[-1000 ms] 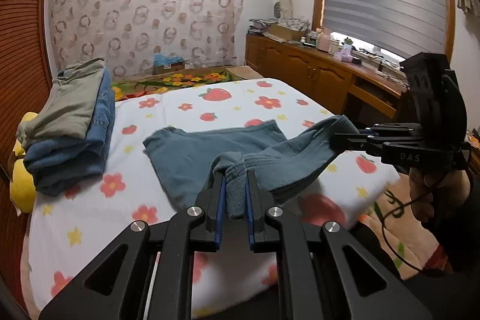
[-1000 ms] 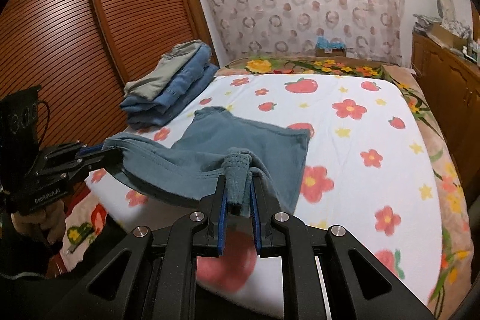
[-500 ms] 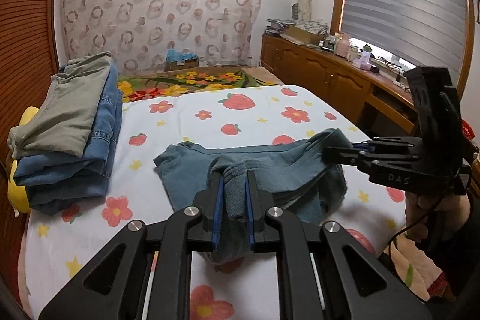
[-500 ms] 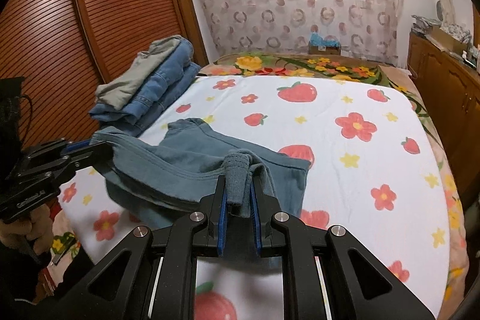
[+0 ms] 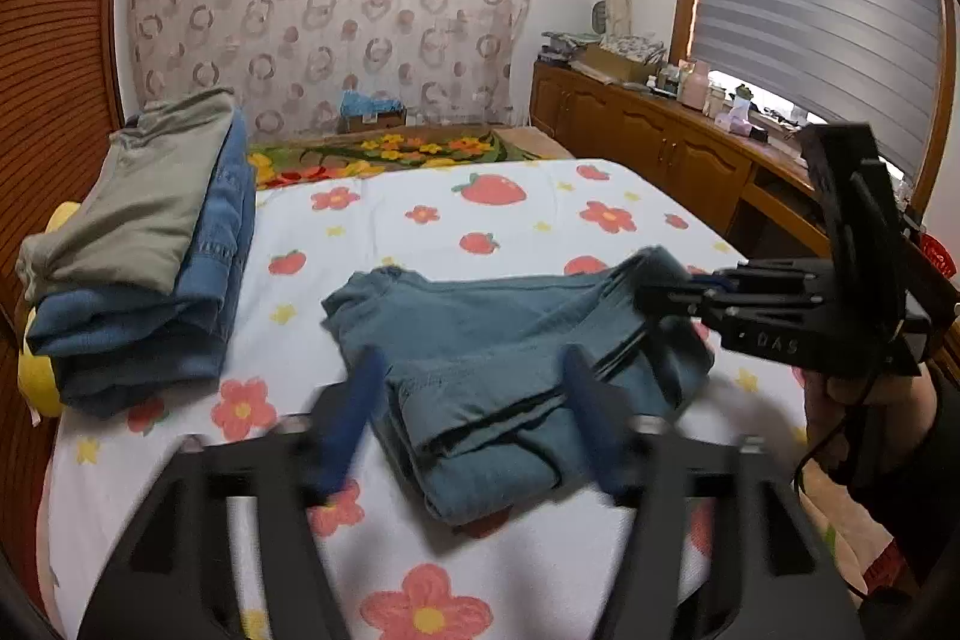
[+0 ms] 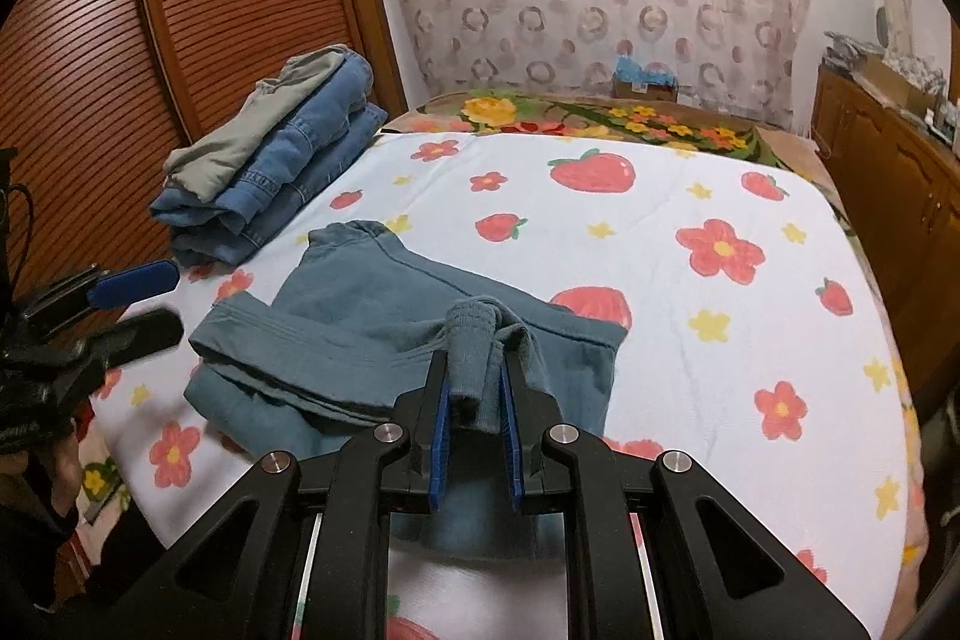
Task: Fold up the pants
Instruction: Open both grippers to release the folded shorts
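Note:
Teal pants lie folded on the flowered bed sheet; they also show in the right wrist view. My left gripper is open, its blurred blue pads either side of the near fold without holding it. It also shows at the left of the right wrist view, open, just off the pants' left edge. My right gripper is shut on a bunched waistband corner of the pants; in the left wrist view it holds the pants' right end low over the bed.
A stack of folded jeans and a grey-green garment sits at the bed's left, also in the right wrist view. A wooden slatted wardrobe stands left. A wooden cabinet with clutter runs along the right under the window.
Both grippers lowered the lifted edge onto the pants, making a fold. My left gripper then opened and let go of the cloth; my right gripper still holds its corner.

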{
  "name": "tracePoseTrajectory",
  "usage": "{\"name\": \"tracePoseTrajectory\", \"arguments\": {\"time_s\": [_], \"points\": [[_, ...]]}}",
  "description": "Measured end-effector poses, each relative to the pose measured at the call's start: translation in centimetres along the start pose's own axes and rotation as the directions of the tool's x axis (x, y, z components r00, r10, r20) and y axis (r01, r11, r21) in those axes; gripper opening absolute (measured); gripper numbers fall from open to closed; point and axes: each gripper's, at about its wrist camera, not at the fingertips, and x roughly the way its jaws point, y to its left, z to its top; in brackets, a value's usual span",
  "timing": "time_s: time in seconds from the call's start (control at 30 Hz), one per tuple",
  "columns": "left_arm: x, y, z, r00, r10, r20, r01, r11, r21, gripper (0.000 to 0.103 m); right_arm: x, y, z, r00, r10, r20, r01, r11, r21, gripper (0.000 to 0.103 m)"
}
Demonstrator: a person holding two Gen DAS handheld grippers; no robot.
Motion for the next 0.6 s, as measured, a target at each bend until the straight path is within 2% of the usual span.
{"name": "tracePoseTrajectory", "arguments": {"time_s": [0.03,0.17,0.33,0.6], "points": [[0.0,0.1,-0.1,1.000,-0.005,0.001,0.005,1.000,-0.004,0.080,-0.1,0.1,0.0,1.000,-0.002,0.002,0.002,1.000,-0.003,0.019],[0.3,0.3,-1.0,1.000,0.004,-0.023,-0.004,1.000,-0.025,0.080,-0.6,-0.1,0.2,1.000,-0.013,-0.003,0.013,1.000,-0.002,0.030],[0.4,0.7,-2.6,0.999,0.011,-0.052,-0.013,0.999,-0.032,0.080,-2.6,-0.9,-0.3,1.000,-0.025,0.016,0.025,1.000,-0.001,0.030],[1.2,1.3,-4.5,0.994,0.024,-0.108,-0.028,0.999,-0.037,0.080,-4.3,-1.5,-3.3,1.000,-0.006,-0.030,0.006,1.000,0.002,0.030]]}}
